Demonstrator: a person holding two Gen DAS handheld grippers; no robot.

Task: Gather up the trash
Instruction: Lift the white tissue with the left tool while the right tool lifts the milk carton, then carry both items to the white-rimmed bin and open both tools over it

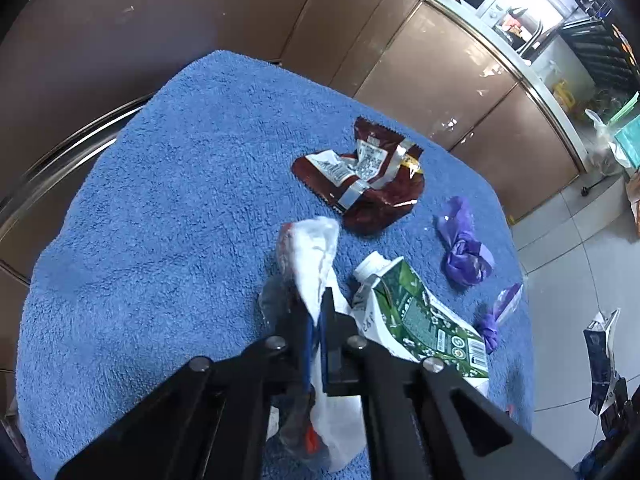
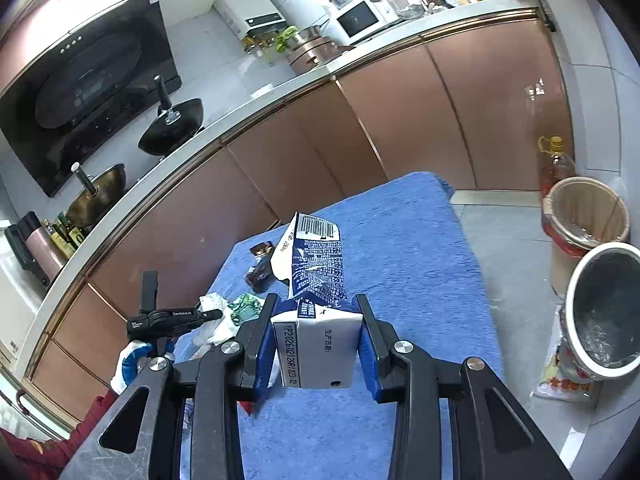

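My left gripper [image 1: 316,300] is shut on a crumpled white plastic bag [image 1: 314,248] above the blue towel [image 1: 160,220]. On the towel lie a brown snack wrapper [image 1: 360,176], a crushed green and white carton [image 1: 420,312] and purple wrappers [image 1: 464,248]. My right gripper [image 2: 316,308] is shut on a blue and white milk carton [image 2: 316,264], held above the towel [image 2: 420,248]; that carton also shows at the right edge of the left wrist view [image 1: 600,360]. The left gripper with the white bag appears in the right wrist view [image 2: 208,314].
Two bins stand on the floor to the right of the table: a white-rimmed one with a dark liner [image 2: 604,308] and a beige one [image 2: 586,212] behind it. Brown kitchen cabinets [image 2: 320,152] run behind the table. A worktop holds pans and a microwave [image 2: 358,20].
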